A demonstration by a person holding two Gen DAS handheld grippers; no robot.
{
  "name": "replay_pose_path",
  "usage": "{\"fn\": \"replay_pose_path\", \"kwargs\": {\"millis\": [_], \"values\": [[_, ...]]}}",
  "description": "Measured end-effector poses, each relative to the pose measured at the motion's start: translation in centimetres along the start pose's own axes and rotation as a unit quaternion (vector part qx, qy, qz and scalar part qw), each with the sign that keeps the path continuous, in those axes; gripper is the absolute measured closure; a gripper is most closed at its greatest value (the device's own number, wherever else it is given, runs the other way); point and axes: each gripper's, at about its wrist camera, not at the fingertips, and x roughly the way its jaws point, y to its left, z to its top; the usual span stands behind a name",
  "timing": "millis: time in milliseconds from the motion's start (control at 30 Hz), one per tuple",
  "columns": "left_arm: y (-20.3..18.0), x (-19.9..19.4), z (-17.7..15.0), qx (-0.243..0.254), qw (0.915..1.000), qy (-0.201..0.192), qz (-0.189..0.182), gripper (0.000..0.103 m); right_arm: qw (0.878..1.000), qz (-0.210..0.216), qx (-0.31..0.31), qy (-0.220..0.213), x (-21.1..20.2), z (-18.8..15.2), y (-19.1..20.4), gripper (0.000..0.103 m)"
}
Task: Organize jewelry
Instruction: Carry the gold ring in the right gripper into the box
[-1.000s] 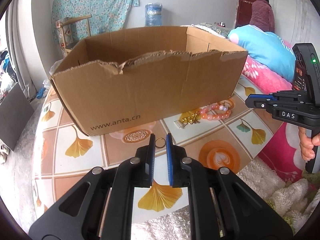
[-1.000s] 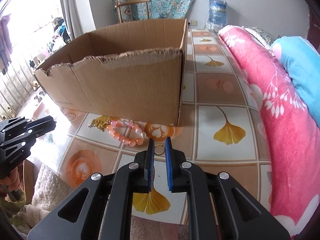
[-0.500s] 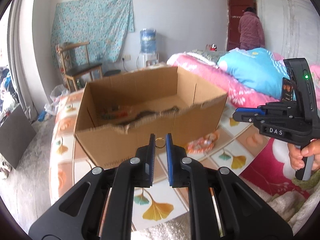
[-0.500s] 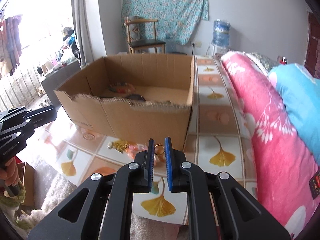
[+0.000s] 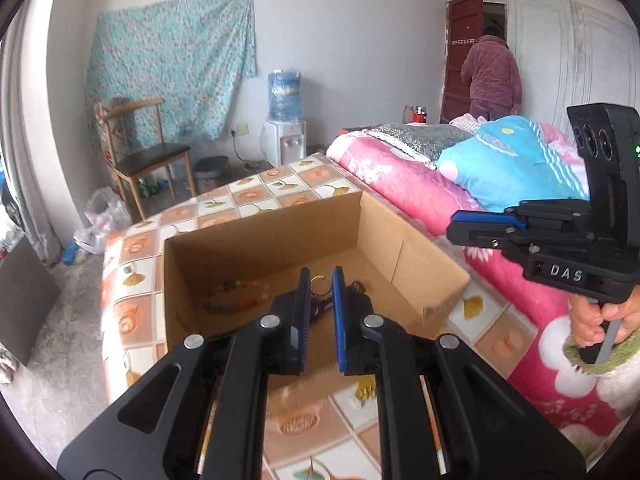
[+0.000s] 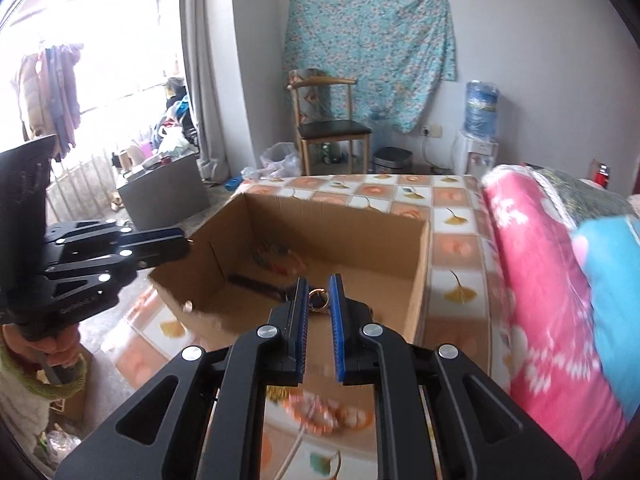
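An open cardboard box (image 5: 420, 272) (image 6: 344, 220) stands on the tiled table (image 5: 296, 188) (image 6: 452, 248). My left gripper (image 5: 320, 286) is shut on a small gold ring (image 5: 320, 283), held above the box's near wall. My right gripper (image 6: 319, 294) is shut on another gold ring (image 6: 320, 300), also over the box. Inside the box lie a beaded bracelet (image 5: 232, 300) (image 6: 276, 258) and a dark strap-like piece (image 6: 256, 284). A pink bead bracelet (image 6: 324, 412) and a gold piece (image 5: 366, 390) lie on the table in front of the box, blurred. Each gripper shows in the other's view (image 5: 454, 228) (image 6: 186, 244).
A pink quilt (image 6: 540, 300) and blue pillow (image 5: 504, 168) lie on the bed along the table's right side. A wooden chair (image 5: 140, 156), a water dispenser (image 5: 284, 136) and a person at the door (image 5: 492, 76) are farther back. A white fluffy rug lies below the table's near edge.
Both grippers have risen from table level to above the box rim, each still holding its ring. The box interior has come into view and the table jewelry has dropped low in the frames.
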Motion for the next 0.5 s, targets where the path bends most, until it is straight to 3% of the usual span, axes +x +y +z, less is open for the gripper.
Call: {"fn": "replay_pose_path", "kwargs": {"millis": [233, 367, 500], "values": [[3.8, 8.8, 4.6, -0.039, 0.9922, 0.108, -0.048, 0.093, 0.995, 0.037, 0.007, 0.089, 7.7, 4.8, -3.1, 0.092], [4.8, 14.7, 4.8, -0.031, 0.9816, 0.186, -0.026, 0.093, 0.983, 0.059, 0.024, 0.172, 13.5, 5.6, -4.9, 0.092], [6.0, 18.5, 4.4, -0.042, 0.9702, 0.236, -0.032, 0.093, 0.972, 0.060, 0.025, 0.224, 17.5, 5.3, -5.3, 0.092]]}}
